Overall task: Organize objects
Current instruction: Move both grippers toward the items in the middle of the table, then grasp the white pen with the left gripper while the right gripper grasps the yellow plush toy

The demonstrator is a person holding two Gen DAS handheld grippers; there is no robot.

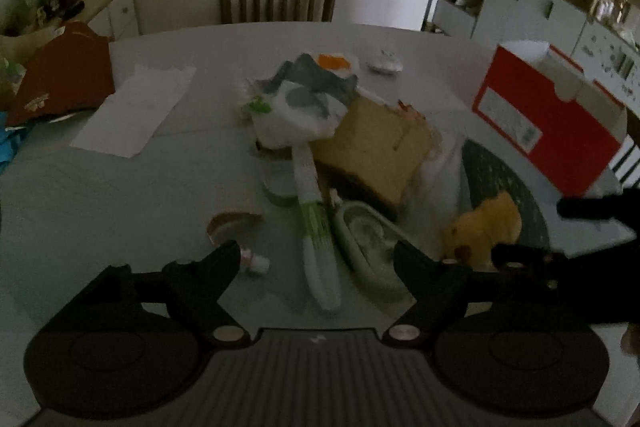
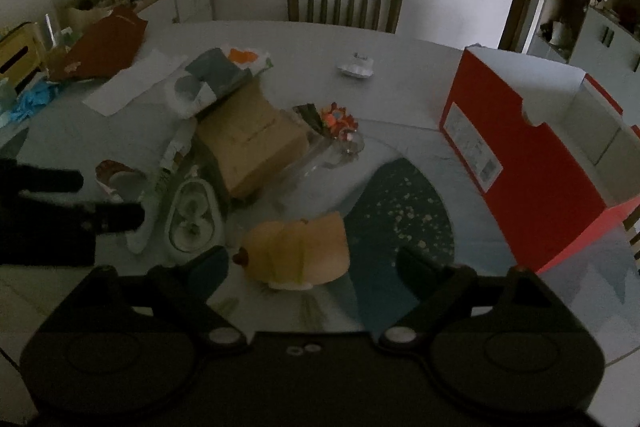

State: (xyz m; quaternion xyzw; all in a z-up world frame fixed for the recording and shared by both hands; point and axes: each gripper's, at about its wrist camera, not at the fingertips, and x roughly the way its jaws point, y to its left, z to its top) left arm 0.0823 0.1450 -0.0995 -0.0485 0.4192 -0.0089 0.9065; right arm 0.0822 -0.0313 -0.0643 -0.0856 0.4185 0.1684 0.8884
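Both grippers hang over the near edge of the round table (image 2: 404,39) with their jaws spread wide and nothing between them: the left gripper (image 1: 318,259) sits above a white-and-green tube (image 1: 316,227) and an oval white case (image 1: 366,231), and the right gripper (image 2: 312,261) straddles a tan plush toy (image 2: 298,247). That toy lies at the near left edge of a dark speckled mat (image 2: 400,211). A brown cardboard box (image 2: 252,139) lies in the middle clutter, and to the far right stands an open red shoebox (image 2: 528,163).
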